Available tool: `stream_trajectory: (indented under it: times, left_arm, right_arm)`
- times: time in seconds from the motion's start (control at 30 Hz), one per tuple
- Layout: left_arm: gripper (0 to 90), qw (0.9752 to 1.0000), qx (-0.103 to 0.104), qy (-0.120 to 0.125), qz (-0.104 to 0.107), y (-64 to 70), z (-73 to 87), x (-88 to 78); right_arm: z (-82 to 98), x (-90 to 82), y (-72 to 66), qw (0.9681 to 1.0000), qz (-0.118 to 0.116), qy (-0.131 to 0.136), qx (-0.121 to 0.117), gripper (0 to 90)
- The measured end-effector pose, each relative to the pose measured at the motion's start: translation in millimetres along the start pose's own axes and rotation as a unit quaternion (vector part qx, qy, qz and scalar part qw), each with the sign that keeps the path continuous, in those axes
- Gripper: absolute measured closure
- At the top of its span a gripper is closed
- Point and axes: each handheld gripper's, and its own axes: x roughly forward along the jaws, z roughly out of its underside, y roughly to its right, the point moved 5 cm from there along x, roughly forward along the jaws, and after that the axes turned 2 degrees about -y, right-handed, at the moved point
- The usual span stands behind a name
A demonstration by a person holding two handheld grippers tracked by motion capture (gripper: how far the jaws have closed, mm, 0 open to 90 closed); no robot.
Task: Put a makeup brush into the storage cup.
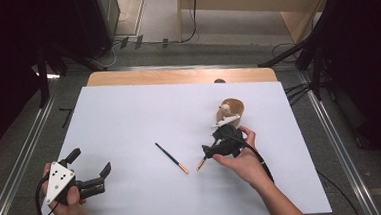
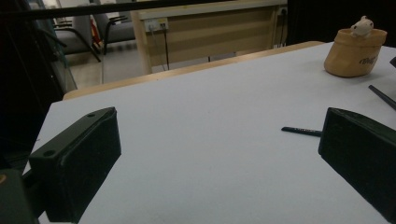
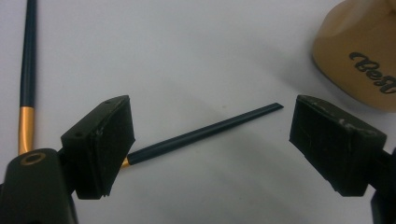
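Note:
Two dark chopsticks with gold ends lie on the white table (image 1: 129,116). One chopstick (image 1: 171,157) (image 3: 27,70) (image 2: 301,130) lies free at the middle. The other chopstick (image 3: 205,133) (image 1: 201,164) lies on the table between the jaws of my right gripper (image 3: 210,140) (image 1: 212,148), which stands open just above it; neither pad touches it. A tan fabric pouch (image 1: 232,110) (image 3: 359,60) (image 2: 355,51) with a small white figure (image 2: 362,25) in it stands just behind that gripper. At the table's front left my left gripper (image 1: 89,163) (image 2: 219,158) is held open with nothing between its jaws.
A wooden strip (image 1: 176,77) borders the table's far edge. Metal rails (image 1: 21,163) run along both sides on the floor. A wooden desk (image 2: 210,32) and chairs stand beyond the table.

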Motion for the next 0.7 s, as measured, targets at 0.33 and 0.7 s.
stream_trajectory:
  times: [0.33,0.7]
  left_arm:
    - [0.0,1.0000,0.002,-0.002,0.000,-0.2,-0.1,0.1]
    - [0.0,1.0000,0.002,-0.003,-0.001,-1.6,0.8,0.5]
  right_arm:
    - [-11.0,9.4,-2.7,0.9945,0.019,-0.103,-0.003,14.5]
    - [-12.7,15.9,-7.9,0.9827,0.006,-0.185,0.003,18.0]
